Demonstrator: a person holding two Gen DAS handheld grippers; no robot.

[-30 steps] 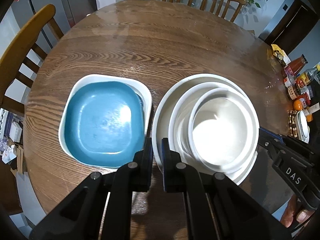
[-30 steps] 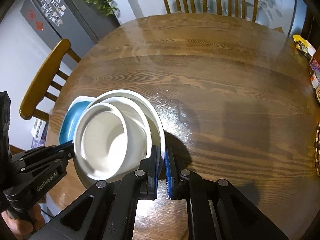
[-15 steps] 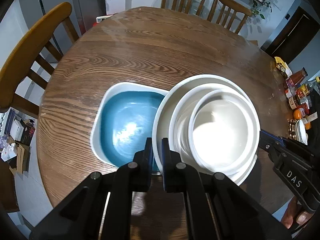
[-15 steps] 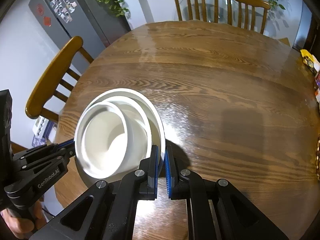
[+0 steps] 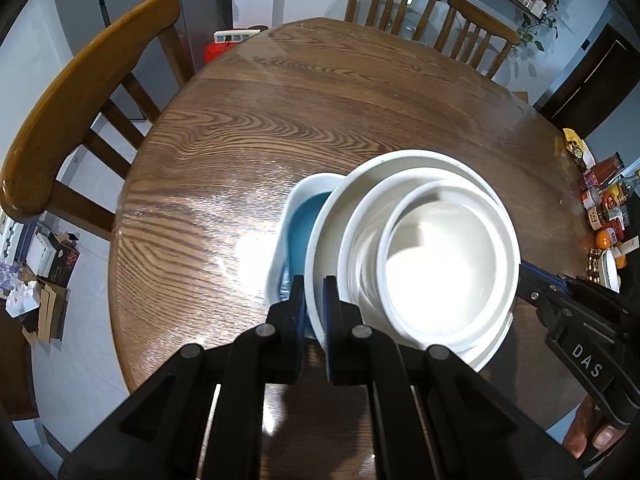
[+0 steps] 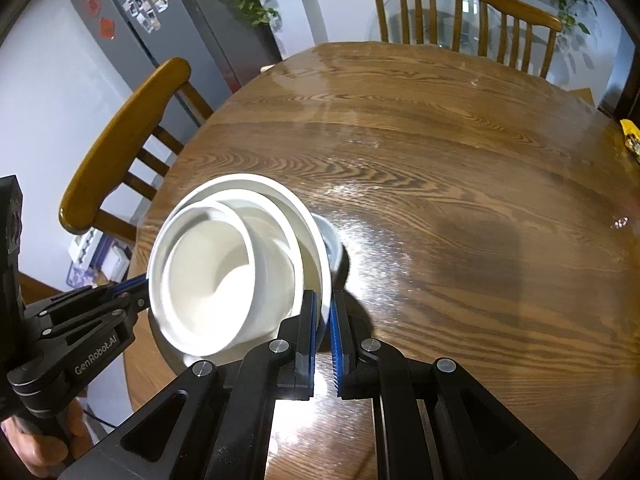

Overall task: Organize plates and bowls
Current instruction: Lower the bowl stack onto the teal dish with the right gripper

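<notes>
A: Why is the round wooden table (image 5: 320,128) sitting bare beyond the dishes?

B: It's giving room. The white stack (image 5: 432,256) is hanging over the blue square plate (image 5: 300,232).

A: And the tongs?

B: The left gripper (image 5: 314,300) and right gripper (image 6: 323,312) are both clamping the stack's big plate at opposite rims, sharing its weight.

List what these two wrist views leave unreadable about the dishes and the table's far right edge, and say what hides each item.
- Square blue dish: mostly covered by the white stack in the left wrist view; only a sliver shows in the right wrist view.
- Gap between stack and dish: cannot tell.
- Stack's underside: hidden in both views.
- Jars at the table edge: too small, labels unreadable.
</notes>
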